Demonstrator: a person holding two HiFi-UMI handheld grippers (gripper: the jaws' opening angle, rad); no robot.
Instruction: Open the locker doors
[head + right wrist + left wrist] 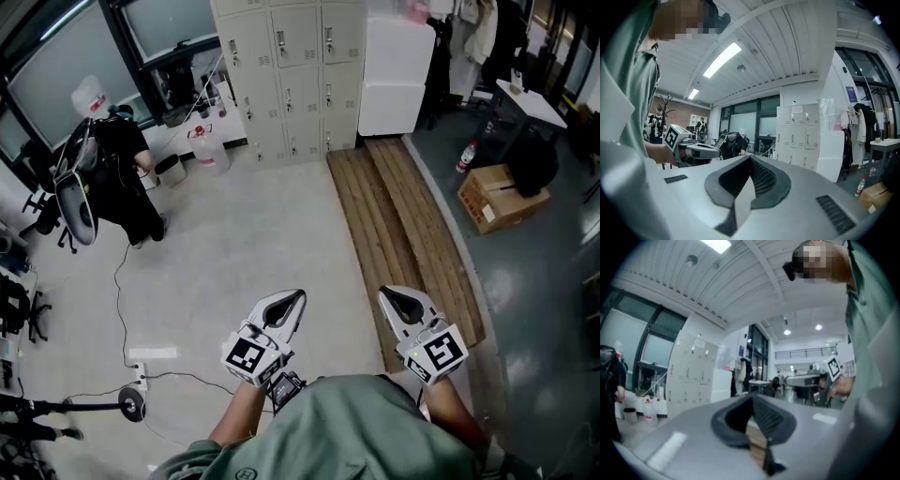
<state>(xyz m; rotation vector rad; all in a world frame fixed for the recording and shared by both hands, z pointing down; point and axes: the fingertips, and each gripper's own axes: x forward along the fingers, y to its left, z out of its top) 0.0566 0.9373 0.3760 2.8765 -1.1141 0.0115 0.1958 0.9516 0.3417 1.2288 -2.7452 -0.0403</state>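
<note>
The beige lockers (295,66) stand against the far wall, several paces ahead, with all the doors I can see closed. They also show small in the left gripper view as lockers (689,380) and in the right gripper view as lockers (801,136). My left gripper (298,294) and right gripper (384,292) are held side by side in front of my body and point level toward the lockers. Both are shut with nothing between the jaws, as seen on the left gripper (752,397) and the right gripper (751,158).
A person in black (117,178) stands at the left near a water jug (208,150). Wooden planks (403,225) lie on the floor ahead at the right. A white cabinet (397,75) adjoins the lockers. A cardboard box (497,197) and a cable (120,309) lie on the floor.
</note>
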